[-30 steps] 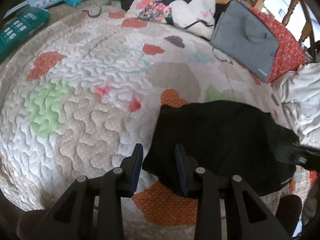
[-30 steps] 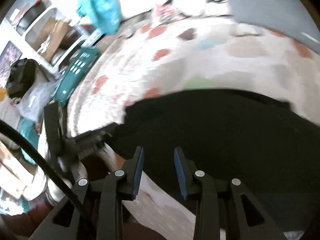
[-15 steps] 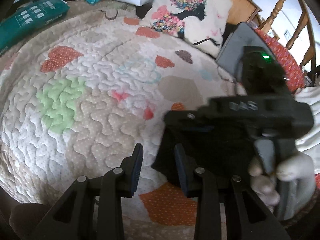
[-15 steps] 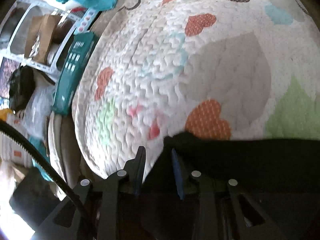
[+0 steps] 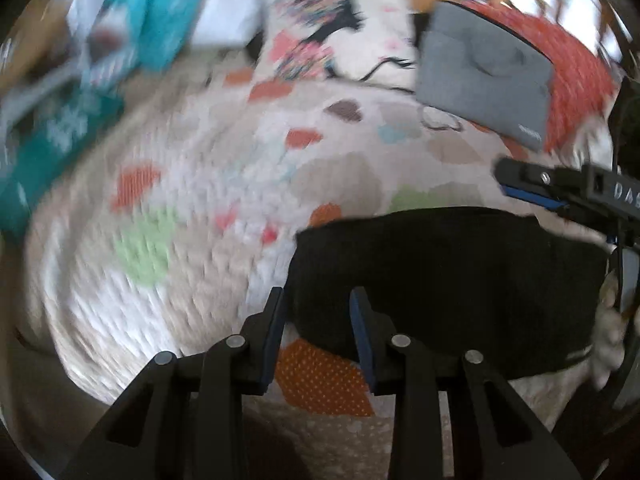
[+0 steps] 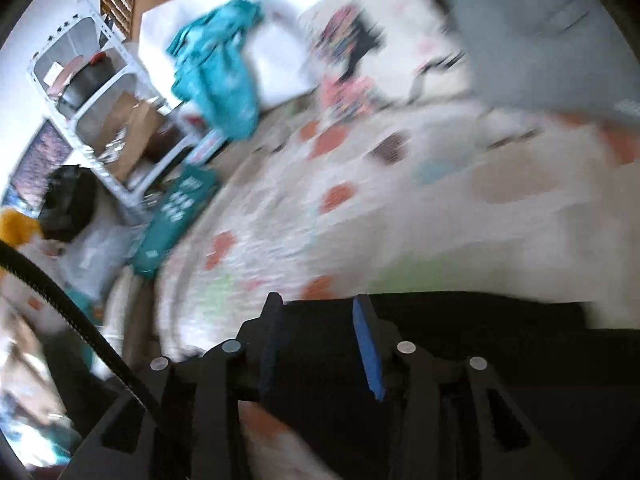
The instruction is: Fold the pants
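Left wrist view: left gripper [image 5: 316, 312] bottom centre, jaws parted, gripping nothing; folded black pants [image 5: 448, 280] lower right on heart-patterned quilt [image 5: 192, 200]. Right wrist view: right gripper [image 6: 318, 328] just widened, hovering empty above pants [image 6: 460, 360] at bottom.

Open quilt [image 5: 224, 184] left of folded pants [image 5: 448, 276], grey pouch [image 5: 484, 76] and seemingly pillow [image 5: 336, 40] crowding far edge

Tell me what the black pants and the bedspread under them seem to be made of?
Black pants: soft matte fabric, possibly a knit; faint ribbed lines show, and the folded edge is limp. Bedspread: quilted cloth, likely cotton; puckered wavy stitching and printed heart patches. Blur leaves both uncertain.
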